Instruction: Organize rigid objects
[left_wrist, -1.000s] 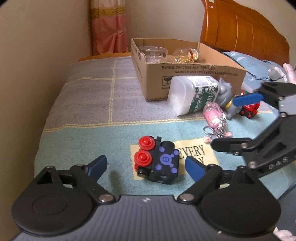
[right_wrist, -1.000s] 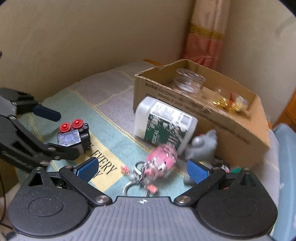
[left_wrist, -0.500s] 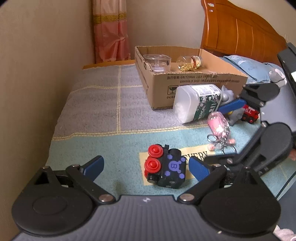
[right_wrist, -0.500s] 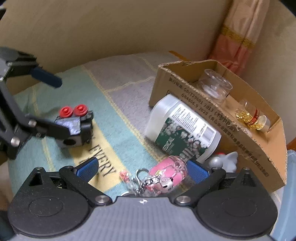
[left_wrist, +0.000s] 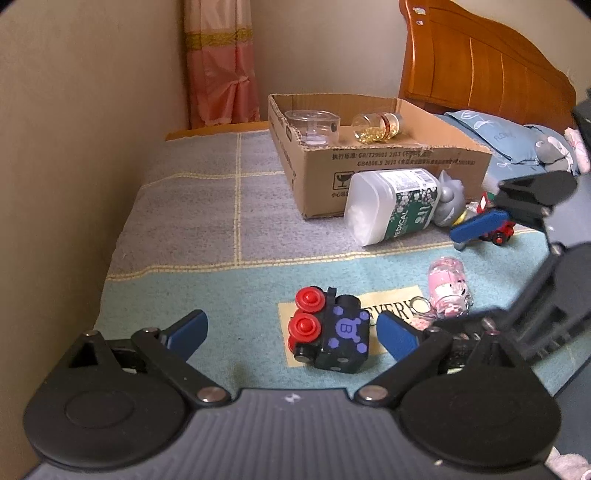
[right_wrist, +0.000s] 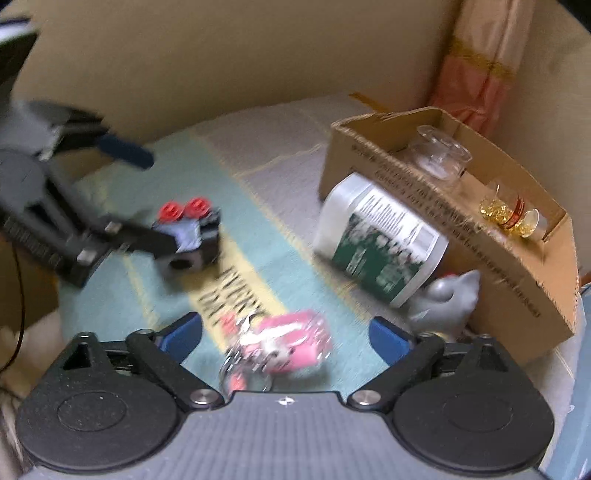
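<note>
A black toy block (left_wrist: 328, 332) with red knobs and purple marks lies on the bedspread between the fingers of my left gripper (left_wrist: 291, 332), which is open and does not touch it. The same block (right_wrist: 188, 236) shows in the right wrist view beside the left gripper (right_wrist: 147, 195). A pink keychain charm (right_wrist: 284, 339) lies between the fingers of my right gripper (right_wrist: 286, 334), whose jaws are closing with the pads still apart from it. In the left wrist view the right gripper (left_wrist: 461, 277) hangs over the pink charm (left_wrist: 447, 291).
A cardboard box (left_wrist: 388, 162) at the back holds a glass jar (left_wrist: 314, 125) and a small bottle of yellow beads (left_wrist: 376, 127). A white bottle (left_wrist: 395, 206), a grey figurine (left_wrist: 448, 203) and a red toy car (left_wrist: 498, 232) lie against it. A wall runs along the left, a wooden headboard behind.
The right gripper has tilted and come down over the pink charm, which now lies between its fingers, and its jaws have narrowed a little. The left gripper's jaws stand slightly wider.
</note>
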